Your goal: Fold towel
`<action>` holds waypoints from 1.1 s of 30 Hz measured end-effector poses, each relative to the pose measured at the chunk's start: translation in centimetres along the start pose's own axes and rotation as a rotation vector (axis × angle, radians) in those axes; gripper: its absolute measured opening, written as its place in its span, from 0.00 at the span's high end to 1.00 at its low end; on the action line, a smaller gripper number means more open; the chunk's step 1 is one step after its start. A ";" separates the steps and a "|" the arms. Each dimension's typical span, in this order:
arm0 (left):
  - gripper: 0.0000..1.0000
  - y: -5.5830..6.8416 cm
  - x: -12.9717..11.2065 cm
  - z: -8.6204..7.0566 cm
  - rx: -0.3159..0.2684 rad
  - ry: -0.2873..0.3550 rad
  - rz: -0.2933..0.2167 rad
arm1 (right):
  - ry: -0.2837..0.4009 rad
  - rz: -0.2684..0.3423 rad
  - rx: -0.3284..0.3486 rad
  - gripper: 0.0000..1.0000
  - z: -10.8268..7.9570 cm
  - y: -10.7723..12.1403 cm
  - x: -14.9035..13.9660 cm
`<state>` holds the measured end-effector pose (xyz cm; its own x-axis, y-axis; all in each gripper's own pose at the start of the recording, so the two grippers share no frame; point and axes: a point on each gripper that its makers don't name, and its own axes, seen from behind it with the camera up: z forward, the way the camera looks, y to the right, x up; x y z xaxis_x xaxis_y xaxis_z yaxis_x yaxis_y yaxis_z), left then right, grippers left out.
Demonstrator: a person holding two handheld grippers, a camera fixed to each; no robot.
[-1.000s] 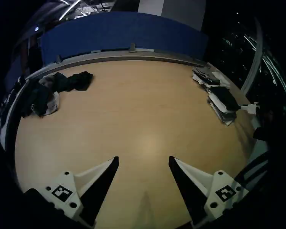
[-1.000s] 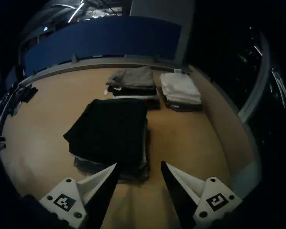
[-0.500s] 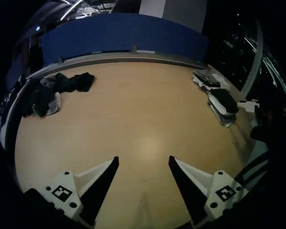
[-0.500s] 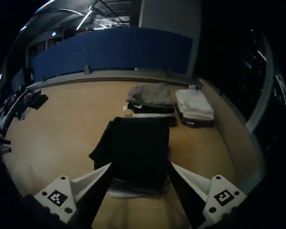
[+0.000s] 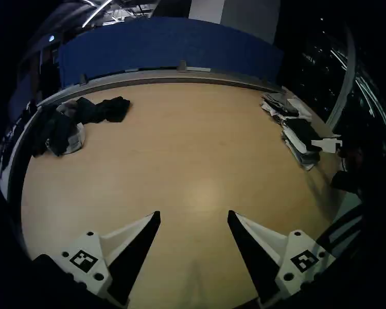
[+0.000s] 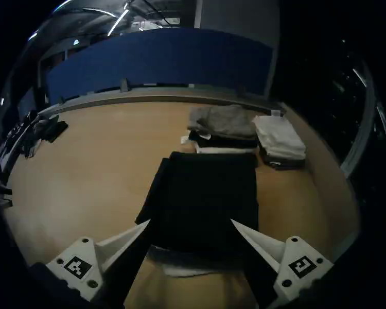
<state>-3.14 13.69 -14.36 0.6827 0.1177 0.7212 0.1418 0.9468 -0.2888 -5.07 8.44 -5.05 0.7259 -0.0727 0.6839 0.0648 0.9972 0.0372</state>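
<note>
Right gripper (image 6: 190, 222): jaws spread wide, straddling the near edge of the folded black towel (image 6: 206, 195) on top of a stack (image 6: 190, 265). No pinch visible. Left gripper (image 5: 193, 213): jaws spread too, over bare table (image 5: 193, 154). Farther right, grey stack (image 6: 218, 121) and white stack (image 6: 280, 141). Far left, crumpled towels (image 5: 64, 129), probably the next ones to fold. Cloth looks soft, light and limp. Pinch a corner or hem, since a mid-cloth grab would bunch and sag.

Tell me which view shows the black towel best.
Right gripper view: the black towel lies close and central, topping a stack. The left gripper view shows it small, far off near the right edge of the table.
</note>
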 end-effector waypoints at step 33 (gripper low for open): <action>0.03 -2.5 2.4 -0.1 0.034 0.108 -0.056 | 0.269 -0.011 0.047 0.00 -5.1 -4.8 7.4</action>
<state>-1.72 11.60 -11.96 0.7480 0.0326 0.6629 0.1592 0.9608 -0.2269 3.43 3.02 -3.89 0.8817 -0.0789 0.4652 0.0461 0.9956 0.0815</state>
